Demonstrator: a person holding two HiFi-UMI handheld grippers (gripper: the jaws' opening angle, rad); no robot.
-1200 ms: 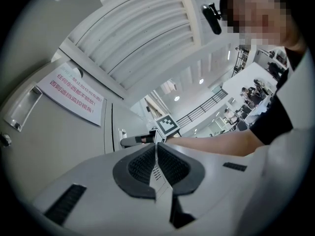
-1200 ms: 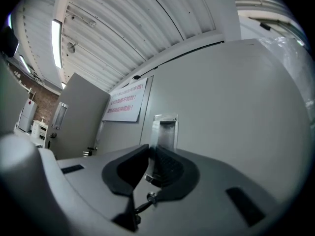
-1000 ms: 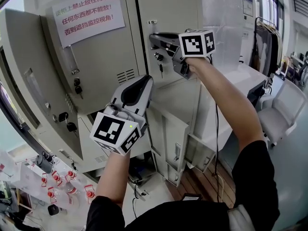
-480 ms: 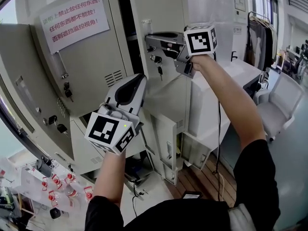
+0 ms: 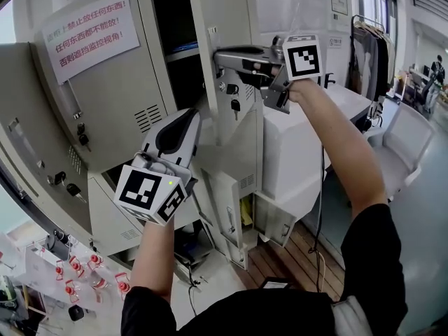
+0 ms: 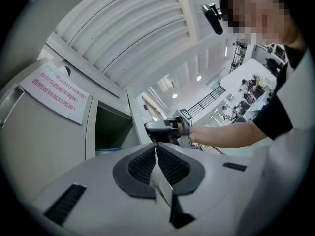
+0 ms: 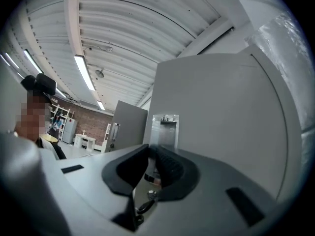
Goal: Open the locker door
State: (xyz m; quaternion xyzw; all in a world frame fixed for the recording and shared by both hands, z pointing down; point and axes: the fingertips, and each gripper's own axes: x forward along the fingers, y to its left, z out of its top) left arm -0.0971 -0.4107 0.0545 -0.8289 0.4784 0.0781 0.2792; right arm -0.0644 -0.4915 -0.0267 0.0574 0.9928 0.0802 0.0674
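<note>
Grey lockers (image 5: 105,110) fill the background, with a red-lettered sign (image 5: 87,26) at left. Our left hand-held gripper (image 5: 185,120) hovers empty, jaws together. Right of it, the locker door (image 5: 238,152) stands upright, partway open. Our right hand-held gripper (image 5: 220,56) clamps its free edge, jaws just easing wider.

Notice (image 5: 87,28) hangs left of the locker door (image 5: 231,5).

The locker door (image 5: 241,145) stands swung outward, so the dark opening (image 5: 171,19) behind it can be reached from the front; a shelf (image 5: 183,54) crosses it partway down. Keys (image 5: 236,106) hang off the door's face. Below, small doors (image 5: 232,215) jut out ajar, and a white cabinet (image 5: 301,152) closes the right side.
</note>
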